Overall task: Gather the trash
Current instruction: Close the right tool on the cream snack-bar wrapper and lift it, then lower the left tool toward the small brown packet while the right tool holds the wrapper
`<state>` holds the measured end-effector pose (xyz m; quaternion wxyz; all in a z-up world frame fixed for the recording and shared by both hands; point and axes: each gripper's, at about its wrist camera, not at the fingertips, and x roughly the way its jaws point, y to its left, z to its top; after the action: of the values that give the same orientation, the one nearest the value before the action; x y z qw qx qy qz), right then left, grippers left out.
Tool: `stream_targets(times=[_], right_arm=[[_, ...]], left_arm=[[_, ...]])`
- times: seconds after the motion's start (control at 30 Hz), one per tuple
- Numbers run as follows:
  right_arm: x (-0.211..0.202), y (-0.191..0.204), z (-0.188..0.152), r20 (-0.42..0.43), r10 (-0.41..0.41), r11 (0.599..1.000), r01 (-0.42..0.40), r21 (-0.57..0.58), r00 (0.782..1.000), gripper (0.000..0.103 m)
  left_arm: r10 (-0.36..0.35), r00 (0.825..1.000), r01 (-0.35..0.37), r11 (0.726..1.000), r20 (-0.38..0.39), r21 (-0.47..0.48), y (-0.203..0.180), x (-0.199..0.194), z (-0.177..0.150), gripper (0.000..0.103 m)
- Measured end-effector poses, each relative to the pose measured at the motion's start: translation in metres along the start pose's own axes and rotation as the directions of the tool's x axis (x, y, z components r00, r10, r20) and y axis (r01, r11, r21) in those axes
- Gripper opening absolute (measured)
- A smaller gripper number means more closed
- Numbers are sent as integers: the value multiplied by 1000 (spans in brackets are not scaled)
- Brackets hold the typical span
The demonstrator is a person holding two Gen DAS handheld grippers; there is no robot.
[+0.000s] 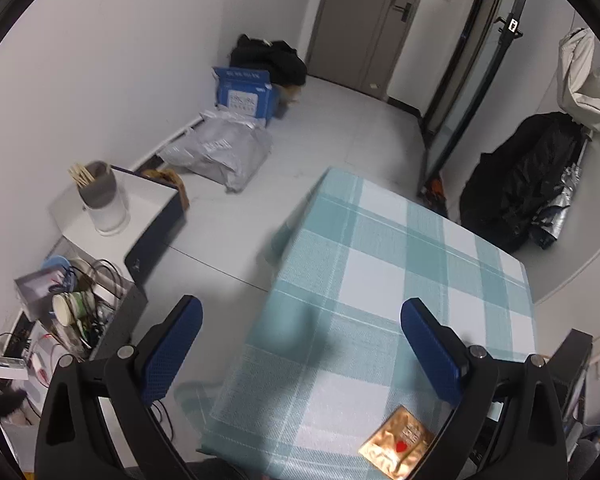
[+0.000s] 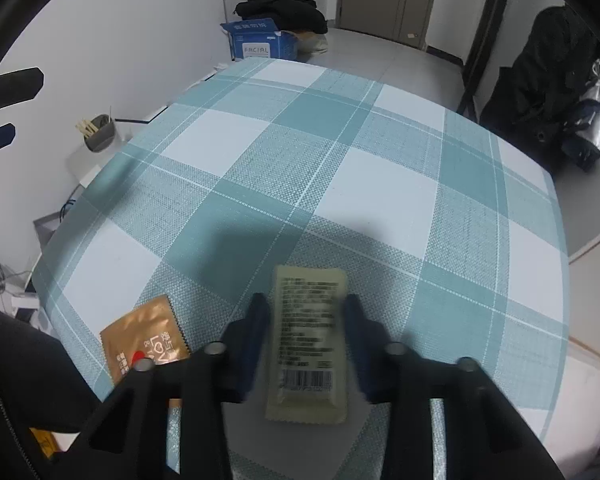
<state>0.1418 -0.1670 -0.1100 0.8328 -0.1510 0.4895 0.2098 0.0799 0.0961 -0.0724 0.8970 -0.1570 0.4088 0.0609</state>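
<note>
A pale sachet [image 2: 308,336] with printed text and a barcode lies flat on the teal checked tablecloth [image 2: 300,140] near its front edge. My right gripper [image 2: 307,305] points down over it, its blue pads [image 2: 260,320] pressed against the sachet's two long sides. A gold foil packet [image 2: 144,336] with a red heart lies to its left, and also shows in the left wrist view [image 1: 398,442] by the right finger. My left gripper [image 1: 302,308] hangs wide open over the table's left edge [image 1: 260,320], holding nothing.
Left of the table stands a low white cabinet [image 1: 100,236] with a cup of wooden sticks [image 1: 96,184], and a cluttered shelf with a paper cup [image 1: 66,308]. A grey bag [image 1: 220,152] and a blue box [image 1: 246,94] lie on the floor. A black coat [image 1: 520,188] hangs at the right.
</note>
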Motion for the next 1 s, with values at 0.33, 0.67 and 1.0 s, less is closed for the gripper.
stream_targets(times=[0.33, 0.67, 1.0], right_arm=[[-8, -18, -4, -16, 34, 999, -33, 33, 999, 17], [-31, -50, -25, 26, 107, 980, -110, 164, 994, 16], [-51, -69, -36, 125, 179, 941, -207, 267, 976, 16]], left_arm=[[-65, 996, 73, 986, -58, 153, -20, 2, -13, 98], [-95, 962, 173, 937, -257, 303, -47, 21, -51, 98], [-42, 929, 235, 834, -367, 500, -84, 21, -94, 97]])
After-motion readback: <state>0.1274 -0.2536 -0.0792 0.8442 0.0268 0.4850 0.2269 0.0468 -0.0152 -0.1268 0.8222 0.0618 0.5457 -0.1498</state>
